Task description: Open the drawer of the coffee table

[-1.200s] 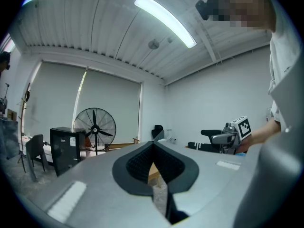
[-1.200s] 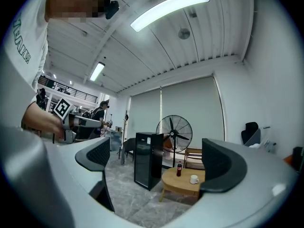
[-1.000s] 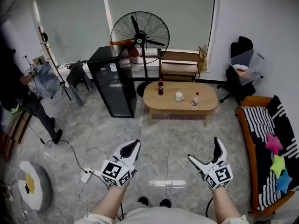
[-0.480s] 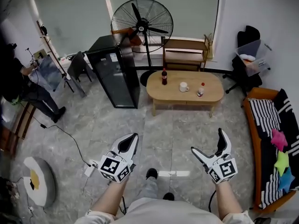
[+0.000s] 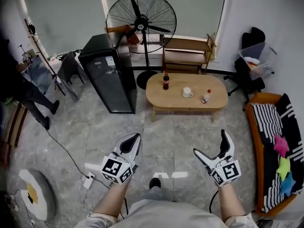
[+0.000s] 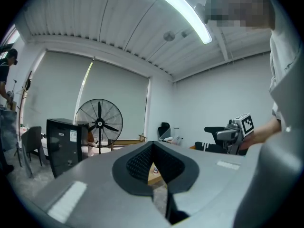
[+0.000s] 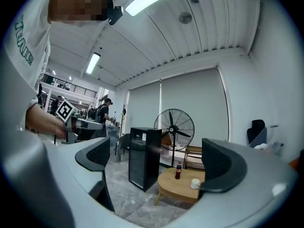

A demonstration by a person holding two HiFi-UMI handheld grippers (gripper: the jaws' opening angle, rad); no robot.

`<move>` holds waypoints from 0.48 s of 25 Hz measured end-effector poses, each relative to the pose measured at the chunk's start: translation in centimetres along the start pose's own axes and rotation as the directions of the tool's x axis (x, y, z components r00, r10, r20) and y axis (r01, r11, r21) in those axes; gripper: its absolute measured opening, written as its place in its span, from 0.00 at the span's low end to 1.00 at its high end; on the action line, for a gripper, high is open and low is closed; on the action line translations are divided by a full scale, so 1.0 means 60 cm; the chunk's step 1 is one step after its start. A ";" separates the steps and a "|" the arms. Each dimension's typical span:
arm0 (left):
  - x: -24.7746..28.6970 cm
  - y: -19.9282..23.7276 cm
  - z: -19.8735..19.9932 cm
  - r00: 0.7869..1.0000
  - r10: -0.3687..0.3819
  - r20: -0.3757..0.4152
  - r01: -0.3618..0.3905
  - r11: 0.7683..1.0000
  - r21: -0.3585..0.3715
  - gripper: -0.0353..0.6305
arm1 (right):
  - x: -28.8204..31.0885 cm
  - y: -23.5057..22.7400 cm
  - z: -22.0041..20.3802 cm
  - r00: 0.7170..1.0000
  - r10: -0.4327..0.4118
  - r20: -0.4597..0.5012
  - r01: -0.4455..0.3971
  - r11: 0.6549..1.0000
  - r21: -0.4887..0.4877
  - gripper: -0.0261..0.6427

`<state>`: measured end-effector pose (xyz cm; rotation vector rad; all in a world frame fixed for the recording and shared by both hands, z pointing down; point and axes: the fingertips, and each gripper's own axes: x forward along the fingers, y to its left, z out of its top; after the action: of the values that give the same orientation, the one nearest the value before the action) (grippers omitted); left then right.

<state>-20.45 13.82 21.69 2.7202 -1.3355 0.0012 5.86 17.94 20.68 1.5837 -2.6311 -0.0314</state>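
While both grippers hang low in the head view, neither has hold of anything. The left gripper (image 5: 134, 139) has its jaws pressed together on nothing. The right gripper (image 5: 210, 143) has its jaws spread wide and empty, likely readied for a handle. Both point forward over the floor (image 5: 166, 137), carried rather than working, because the person stands well apart from the furniture.

Ahead, in the upper middle of the frame, stands the coffee table (image 5: 172, 100). Its oval tabletop carries a cola bottle (image 5: 166, 80), a mug (image 5: 187, 93) and a small bottle (image 5: 205, 97). The drawer presumably sits under the tabletop's near edge, but from here its front and handle cannot be made out.

A black cabinet (image 5: 107, 77) stands just left of the table, a fan (image 5: 141, 18) behind it, and a sofa (image 5: 268, 127) along the right edge.

I judge this to be the approach: the drawer is not yet touched, and the open right gripper looks the likelier one to take it.
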 end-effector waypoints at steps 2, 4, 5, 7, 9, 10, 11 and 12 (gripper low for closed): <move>0.020 0.035 0.003 1.000 -0.016 -0.004 0.016 1.000 -0.004 0.05 | 0.033 0.000 0.003 1.000 -0.014 -0.007 0.014 1.000 -0.001 0.92; 0.041 0.062 0.006 1.000 -0.030 -0.003 0.030 1.000 0.001 0.05 | 0.058 -0.003 0.008 1.000 -0.025 -0.008 0.025 1.000 -0.005 0.92; 0.053 0.074 0.009 0.999 -0.034 0.000 0.034 0.999 0.002 0.05 | 0.069 -0.006 0.009 1.000 -0.029 -0.010 0.029 1.000 -0.007 0.92; 0.074 0.092 0.013 0.999 -0.040 0.004 0.040 0.999 -0.003 0.05 | 0.087 -0.011 0.007 0.999 -0.034 -0.022 0.034 0.999 -0.011 0.92; 0.092 0.106 0.016 0.999 -0.047 0.005 0.047 0.999 -0.007 0.05 | 0.104 -0.018 0.004 0.999 -0.037 -0.035 0.036 0.999 -0.013 0.92; 0.101 0.113 0.017 0.999 -0.049 0.005 0.049 0.999 -0.007 0.05 | 0.114 -0.023 0.004 0.999 -0.037 -0.038 0.037 0.999 -0.015 0.92; 0.111 0.120 0.017 0.999 -0.049 0.004 0.049 0.999 -0.006 0.05 | 0.125 -0.030 0.004 0.999 -0.036 -0.038 0.035 0.999 -0.016 0.92; 0.122 0.126 0.017 0.999 -0.047 0.002 0.047 0.999 -0.004 0.05 | 0.136 -0.038 0.003 0.999 -0.033 -0.037 0.032 0.999 -0.016 0.92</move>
<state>-21.97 3.38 21.77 2.7476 -1.2705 -0.0083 4.05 9.69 20.79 1.6062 -2.5710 -0.0229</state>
